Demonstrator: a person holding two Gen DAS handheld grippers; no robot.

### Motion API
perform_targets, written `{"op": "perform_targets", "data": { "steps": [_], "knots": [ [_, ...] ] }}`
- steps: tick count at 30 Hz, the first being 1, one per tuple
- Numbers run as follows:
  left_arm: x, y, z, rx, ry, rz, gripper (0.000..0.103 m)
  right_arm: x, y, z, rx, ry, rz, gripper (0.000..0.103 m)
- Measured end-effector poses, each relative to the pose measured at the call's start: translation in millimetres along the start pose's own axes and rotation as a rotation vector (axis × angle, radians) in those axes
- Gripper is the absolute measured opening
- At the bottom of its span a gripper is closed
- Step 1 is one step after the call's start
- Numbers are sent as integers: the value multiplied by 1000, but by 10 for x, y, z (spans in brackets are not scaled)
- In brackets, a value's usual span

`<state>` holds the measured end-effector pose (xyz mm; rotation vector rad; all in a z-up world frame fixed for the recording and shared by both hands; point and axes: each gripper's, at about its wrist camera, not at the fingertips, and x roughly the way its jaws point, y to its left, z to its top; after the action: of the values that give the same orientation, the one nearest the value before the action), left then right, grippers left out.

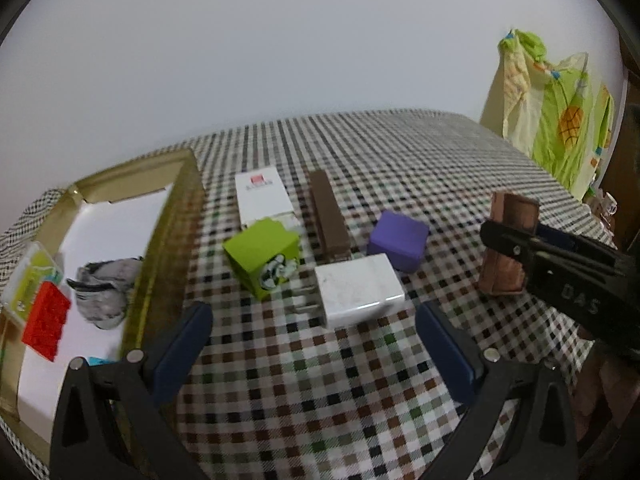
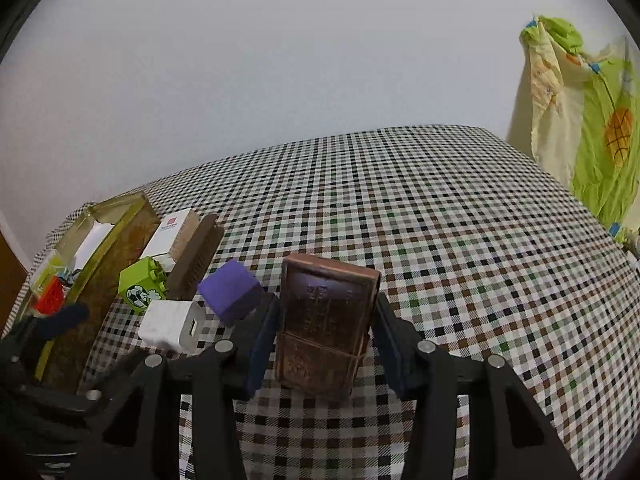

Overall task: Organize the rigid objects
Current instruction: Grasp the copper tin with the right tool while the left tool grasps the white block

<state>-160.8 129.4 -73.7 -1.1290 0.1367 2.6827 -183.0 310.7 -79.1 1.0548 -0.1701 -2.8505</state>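
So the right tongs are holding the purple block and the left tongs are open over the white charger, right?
Not quite. The right tongs are holding the brown box, not the purple block, which sits on the checkered tablecloth; the right wrist view shows this. The left tongs are indeed open over the white charger.

Both wrist cameras look obliquely down, close above the checked table [image 1: 360, 380], sharing the purple block [image 1: 398, 245].

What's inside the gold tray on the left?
The gold tray holds a white box, a grey crumpled object lying on it, a red block and a clear case. Anything under the white box is hidden.
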Motion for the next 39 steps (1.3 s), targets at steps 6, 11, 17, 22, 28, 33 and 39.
{"op": "perform_targets", "data": {
  "steps": [6,11,17,22,28,33,39],
  "knots": [
    [101,-40,51,19,20,11,102,58,13,-13,2,29,12,50],
    [81,-142,5,58,15,-7,102,141,-16,-21,16,76,28,50],
    [246,-122,80,33,77,-37,97,171,54,-45,0,106,16,50],
    [363,-93,124,3,119,-71,86,211,52,-36,-3,124,13,50],
    [394,-131,137,29,113,-57,69,227,74,-39,-4,136,-2,50],
    [389,-129,139,34,109,-71,67,249,104,-37,-18,146,-26,61],
    [374,-101,132,26,105,-81,67,255,41,-34,-1,152,-49,71]
  ]
}}
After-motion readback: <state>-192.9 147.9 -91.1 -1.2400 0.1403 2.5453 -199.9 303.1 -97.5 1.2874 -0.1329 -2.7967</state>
